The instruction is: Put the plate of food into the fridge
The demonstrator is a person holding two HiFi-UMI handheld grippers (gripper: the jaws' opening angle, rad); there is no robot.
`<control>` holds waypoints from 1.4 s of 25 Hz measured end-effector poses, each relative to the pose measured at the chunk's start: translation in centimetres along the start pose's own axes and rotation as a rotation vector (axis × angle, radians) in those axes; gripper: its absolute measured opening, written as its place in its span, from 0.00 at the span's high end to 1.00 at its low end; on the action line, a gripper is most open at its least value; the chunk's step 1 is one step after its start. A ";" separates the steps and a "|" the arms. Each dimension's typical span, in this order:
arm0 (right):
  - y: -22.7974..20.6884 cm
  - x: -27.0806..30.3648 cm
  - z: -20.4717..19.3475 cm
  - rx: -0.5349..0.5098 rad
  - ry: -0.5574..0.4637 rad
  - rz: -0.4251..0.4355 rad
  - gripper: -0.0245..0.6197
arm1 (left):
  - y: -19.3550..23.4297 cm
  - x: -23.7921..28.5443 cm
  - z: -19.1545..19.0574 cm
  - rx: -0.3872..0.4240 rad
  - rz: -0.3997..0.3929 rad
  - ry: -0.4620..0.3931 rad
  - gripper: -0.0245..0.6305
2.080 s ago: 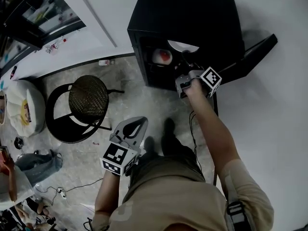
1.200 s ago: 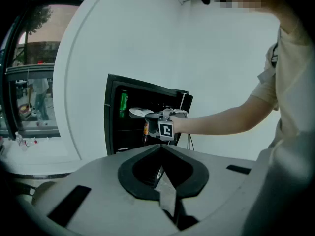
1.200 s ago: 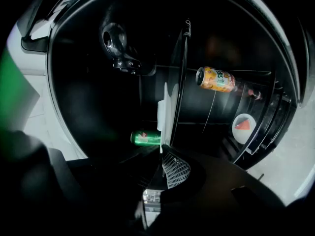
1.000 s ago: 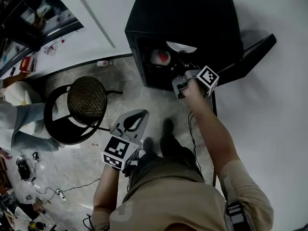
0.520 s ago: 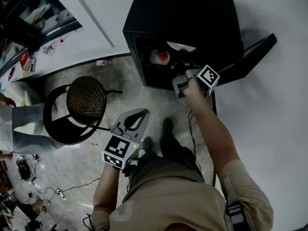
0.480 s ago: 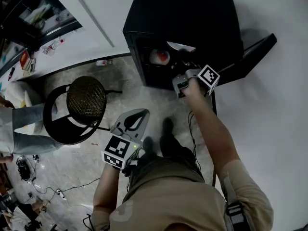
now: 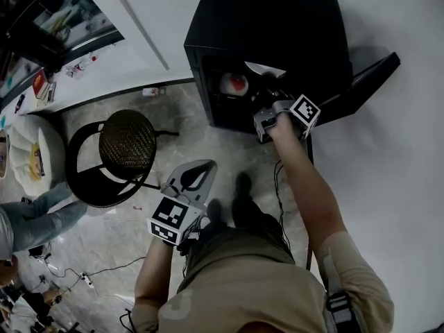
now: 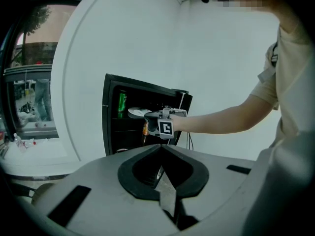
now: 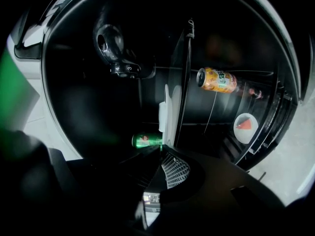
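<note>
Grey plastic left tool (image 8: 160, 149) sits nearest, low at 7 o'clock in the head view. Its jaws are pressed together with nothing between them. It is aimed toward the fridge.

Round black stool with woven seat (image 7: 127, 143) stands on the grey stone floor (image 7: 208, 141) at 9 o'clock, well apart from both tools.

Right arm is stretched forward to 1 o'clock. The right tool (image 9: 161, 154) is at the fridge mouth, its jaws pinching the rim of the round white plate (image 9: 171, 127). That tool's view shows the plate edge-on, with a pale lump on it that I cannot identify.

Black box-shaped fridge (image 7: 277, 19) stands at 12 to 1 o'clock against the white wall, with its black door (image 7: 368, 78) swung wide open toward 2 o'clock. The plate is inside the opening at upper-shelf level.

Deeper in, the right tool's view shows:
- a green drinks can (image 9: 145, 140) just beside the plate at 7 o'clock
- an orange drinks can (image 9: 216, 80) at 1 o'clock of the plate
- a small round white dish with a red wedge (image 9: 246, 127) at 3 o'clock
</note>
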State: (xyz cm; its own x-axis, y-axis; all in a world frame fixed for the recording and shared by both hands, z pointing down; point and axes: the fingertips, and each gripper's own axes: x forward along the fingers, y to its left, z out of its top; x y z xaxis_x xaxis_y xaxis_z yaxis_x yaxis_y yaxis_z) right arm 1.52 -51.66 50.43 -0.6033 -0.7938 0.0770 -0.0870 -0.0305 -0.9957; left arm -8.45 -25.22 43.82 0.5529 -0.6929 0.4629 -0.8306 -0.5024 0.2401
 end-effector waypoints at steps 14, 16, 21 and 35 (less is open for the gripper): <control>-0.1 -0.7 -0.1 0.030 0.034 0.020 0.92 | 0.1 -0.9 -0.7 0.013 0.012 -0.004 0.94; 0.0 -0.9 -0.3 0.019 0.040 0.022 0.92 | -0.1 -0.9 -0.7 0.013 0.008 -0.006 0.94; 0.8 -1.1 -0.4 -0.050 0.062 0.016 0.92 | -0.3 -0.9 -0.4 0.022 0.008 -0.017 0.94; 4.3 -2.9 -4.5 -0.514 0.246 -0.017 0.92 | 2.4 -1.6 2.2 0.061 0.080 -0.077 0.94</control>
State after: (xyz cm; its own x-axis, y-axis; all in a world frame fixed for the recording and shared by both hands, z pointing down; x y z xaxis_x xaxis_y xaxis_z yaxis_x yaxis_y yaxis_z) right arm -0.61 -46.74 46.19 -0.7597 -0.6293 0.1639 -0.4362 0.3062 -0.8461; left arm -11.18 -26.46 41.76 0.4906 -0.7683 0.4111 -0.8679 -0.4730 0.1517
